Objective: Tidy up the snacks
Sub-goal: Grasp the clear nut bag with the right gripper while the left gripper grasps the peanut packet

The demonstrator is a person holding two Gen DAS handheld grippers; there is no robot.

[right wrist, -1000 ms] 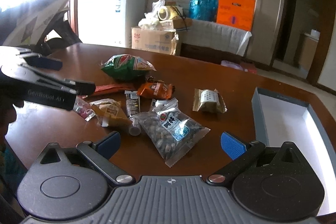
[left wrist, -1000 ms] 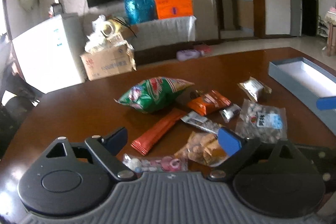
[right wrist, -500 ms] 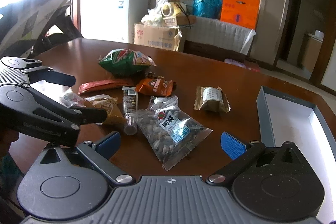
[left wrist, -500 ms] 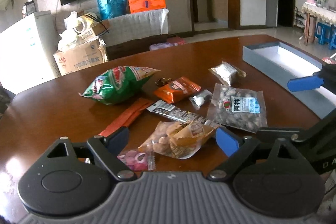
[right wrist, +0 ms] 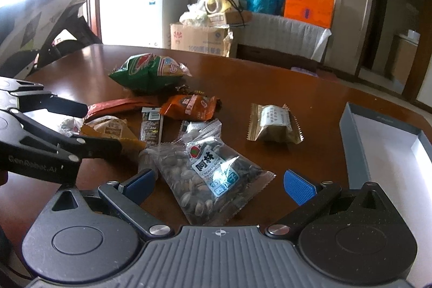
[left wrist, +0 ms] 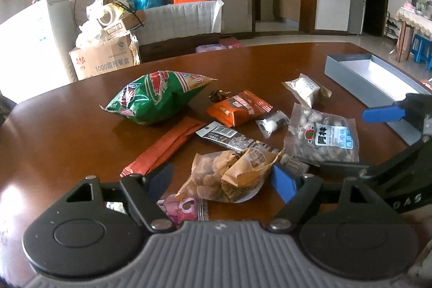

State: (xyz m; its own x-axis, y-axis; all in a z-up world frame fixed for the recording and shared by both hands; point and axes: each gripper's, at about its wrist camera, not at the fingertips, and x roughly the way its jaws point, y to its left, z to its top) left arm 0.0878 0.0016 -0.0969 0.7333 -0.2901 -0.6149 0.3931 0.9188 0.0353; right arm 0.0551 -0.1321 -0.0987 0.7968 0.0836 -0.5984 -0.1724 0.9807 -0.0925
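Snacks are scattered across the middle of the brown table (left wrist: 67, 131): a green chip bag (left wrist: 156, 96) toward the upper left, an orange packet (left wrist: 239, 107) at centre, a long red stick pack (left wrist: 164, 147) left of centre, and a clear bag of seeds (left wrist: 322, 138) to the right. A grey box (left wrist: 359, 77) with a white inside is seen at the right edge, open and holding nothing visible. The left hand-held gripper (left wrist: 224, 177) is held low at the bottom of its frame, its jaws apart and just closing in, with a crumpled brown snack bag (left wrist: 232, 172) lying between them, not yet pressed. The right hand-held gripper (right wrist: 218, 184) is seen with jaws wide apart, straddling the near end of the seed bag without clamping it.
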